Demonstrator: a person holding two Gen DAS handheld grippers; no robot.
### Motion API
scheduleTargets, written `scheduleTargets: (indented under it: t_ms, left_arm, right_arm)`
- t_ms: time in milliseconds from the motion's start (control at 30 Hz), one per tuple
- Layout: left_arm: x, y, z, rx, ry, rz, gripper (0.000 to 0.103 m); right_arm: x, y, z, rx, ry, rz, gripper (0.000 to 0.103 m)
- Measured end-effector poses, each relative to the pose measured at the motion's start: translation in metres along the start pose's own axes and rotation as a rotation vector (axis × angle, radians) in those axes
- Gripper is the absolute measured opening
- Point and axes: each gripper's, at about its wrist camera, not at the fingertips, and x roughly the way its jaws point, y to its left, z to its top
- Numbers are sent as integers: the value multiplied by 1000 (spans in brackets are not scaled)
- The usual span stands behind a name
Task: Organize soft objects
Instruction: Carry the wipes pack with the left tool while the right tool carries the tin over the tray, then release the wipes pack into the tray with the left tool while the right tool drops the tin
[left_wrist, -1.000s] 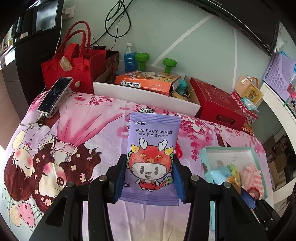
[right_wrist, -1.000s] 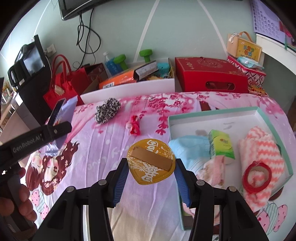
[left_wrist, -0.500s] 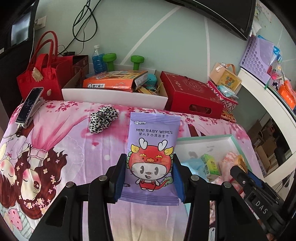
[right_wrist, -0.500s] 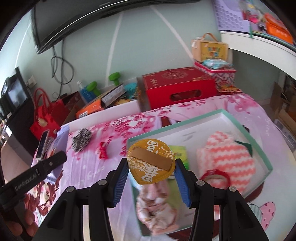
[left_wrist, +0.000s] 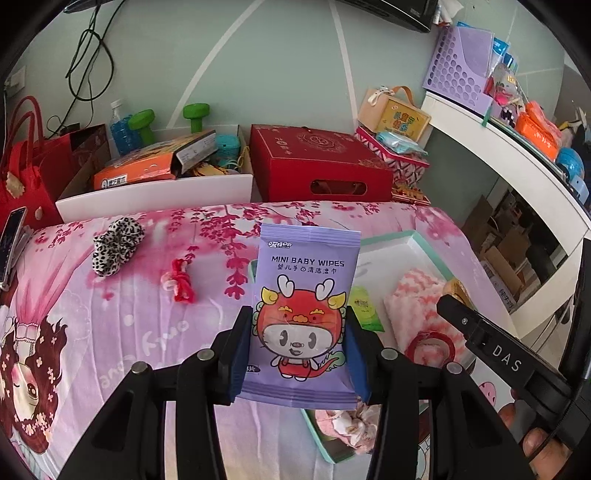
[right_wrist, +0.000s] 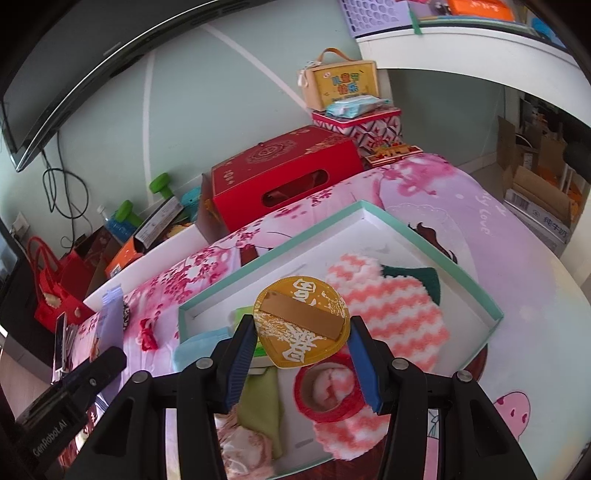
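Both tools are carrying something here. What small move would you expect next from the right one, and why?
Probably lower the right tool and release the gold pad into the teal-rimmed box. The pad is gripped between the pads directly above the box, where the pink-and-white cloth and red ring already lie.

Wipes pack (left_wrist: 306, 317): "MINI BABY WIPES" is printed in dark capitals across the purple front; a line of Chinese characters is set beneath it.
Right gripper body (left_wrist: 506, 360): "DAS" is read in pale letters on the black arm, seen from the left wrist.
Left gripper body (right_wrist: 51, 435): "GenRobot.AI" is read on the black arm, seen from the right wrist.
Gold pad (right_wrist: 303, 326): large white Chinese characters are printed on it.
Bedsheet (right_wrist: 491, 218): "love" is written in script.
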Motion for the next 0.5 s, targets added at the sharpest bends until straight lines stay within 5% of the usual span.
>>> scheduleTargets:
  t_ms: [500]
  left_arm:
    - [36, -41, -1, 113, 59, -15, 49]
  right_arm:
    - [7, -20, 6, 48, 0, -14, 54]
